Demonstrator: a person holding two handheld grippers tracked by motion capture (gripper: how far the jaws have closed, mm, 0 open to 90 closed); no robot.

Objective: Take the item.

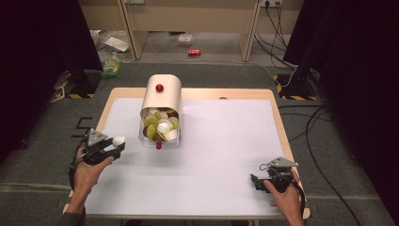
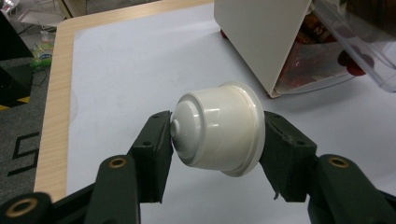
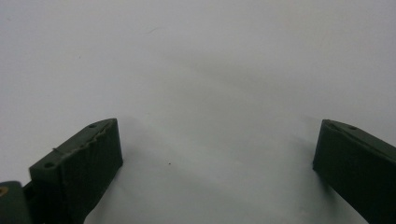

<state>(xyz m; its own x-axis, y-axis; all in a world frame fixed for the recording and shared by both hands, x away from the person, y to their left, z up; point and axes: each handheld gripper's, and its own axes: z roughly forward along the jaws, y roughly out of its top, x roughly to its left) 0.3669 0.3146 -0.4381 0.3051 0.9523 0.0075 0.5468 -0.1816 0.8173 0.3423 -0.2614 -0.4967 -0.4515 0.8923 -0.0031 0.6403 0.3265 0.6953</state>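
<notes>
Capsule work is under way at the left of the capsule dispenser. The left gripper clamps a white coffee capsule end to end, one pad on its domed base, the other on its flanged rim, held low over the white mat just left of the dispenser's clear drawer. To set it down well, I would lower it until it touches the mat, then ease the jaws apart. Far right of the dispenser, the right gripper rests with jaws wide apart and empty.
</notes>
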